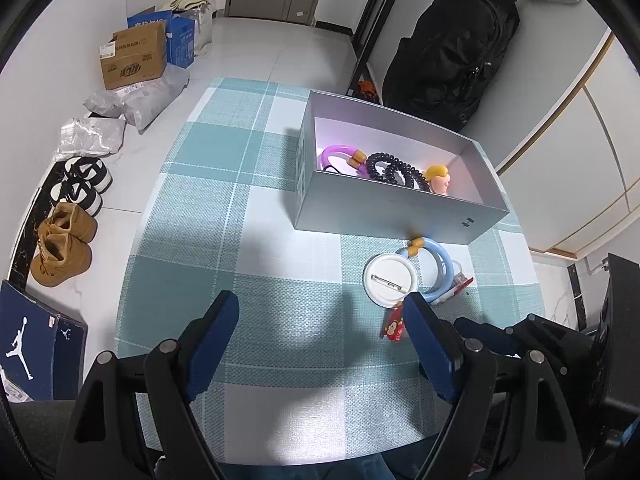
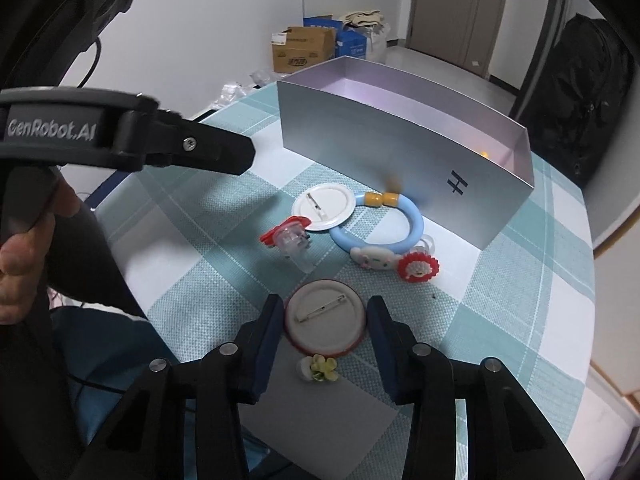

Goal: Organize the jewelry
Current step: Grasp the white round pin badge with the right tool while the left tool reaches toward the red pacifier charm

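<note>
My right gripper [image 2: 326, 310] is shut on a red-rimmed pin badge [image 2: 325, 326] that lies face down on the checked tablecloth [image 2: 208, 264], one pad against each side of it. A small yellow flower piece [image 2: 319, 367] lies just nearer to me. Beyond sit a white badge [image 2: 324, 206], a blue bracelet [image 2: 416, 224], a red clip [image 2: 286, 236] and a red lion charm [image 2: 418, 268], all in front of the silver box [image 2: 380, 140]. My left gripper [image 1: 320, 308] hangs open over bare cloth. The box [image 1: 400, 216] holds a purple bracelet [image 1: 340, 152], black coil ties [image 1: 394, 170] and a yellow-haired figure [image 1: 438, 178].
The table edge runs close on the left, with shoes [image 1: 64, 248], cardboard boxes [image 1: 134, 56] and plastic bags [image 1: 140, 96] on the floor below. A black backpack [image 1: 452, 52] hangs behind the box. A hand [image 2: 24, 248] holds the left gripper's handle.
</note>
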Motion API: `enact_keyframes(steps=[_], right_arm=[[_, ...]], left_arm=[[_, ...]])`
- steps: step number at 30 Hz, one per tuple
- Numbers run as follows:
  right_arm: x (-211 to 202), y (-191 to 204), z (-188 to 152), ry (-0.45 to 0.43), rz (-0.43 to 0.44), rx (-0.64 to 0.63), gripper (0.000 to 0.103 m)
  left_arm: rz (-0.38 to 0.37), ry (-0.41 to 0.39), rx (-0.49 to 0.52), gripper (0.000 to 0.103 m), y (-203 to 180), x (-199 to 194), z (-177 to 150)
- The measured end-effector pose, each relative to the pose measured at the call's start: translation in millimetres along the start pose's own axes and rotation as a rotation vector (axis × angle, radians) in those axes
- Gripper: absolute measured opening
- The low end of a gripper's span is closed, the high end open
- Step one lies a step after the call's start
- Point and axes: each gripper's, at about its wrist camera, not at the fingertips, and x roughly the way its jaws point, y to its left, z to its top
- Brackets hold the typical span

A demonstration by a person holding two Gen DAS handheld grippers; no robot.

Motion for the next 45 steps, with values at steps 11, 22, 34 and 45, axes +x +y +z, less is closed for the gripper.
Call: enact_keyframes(steps=[11, 22, 34, 45], right_arm=[[-20, -40, 4, -0.069, 0.089, 0.197, 0.042], [-54, -87, 9, -0.199, 0.147, 0.384, 0.042], [-64, -104, 4, -0.236, 0.158, 0.435, 0.042], [-66, -102, 4, -0.244, 0.164, 0.440, 0.042]], left_arm=[[-0.006, -0.011, 0.052, 0.081, -9, 1, -5], [-0.030, 0.034, 0.147, 0.080, -34, 14, -11], [-0.019, 0.102, 0.228, 0.037, -55, 31, -18], [-0.071, 0.083, 0.274, 0.024, -64, 22, -20]])
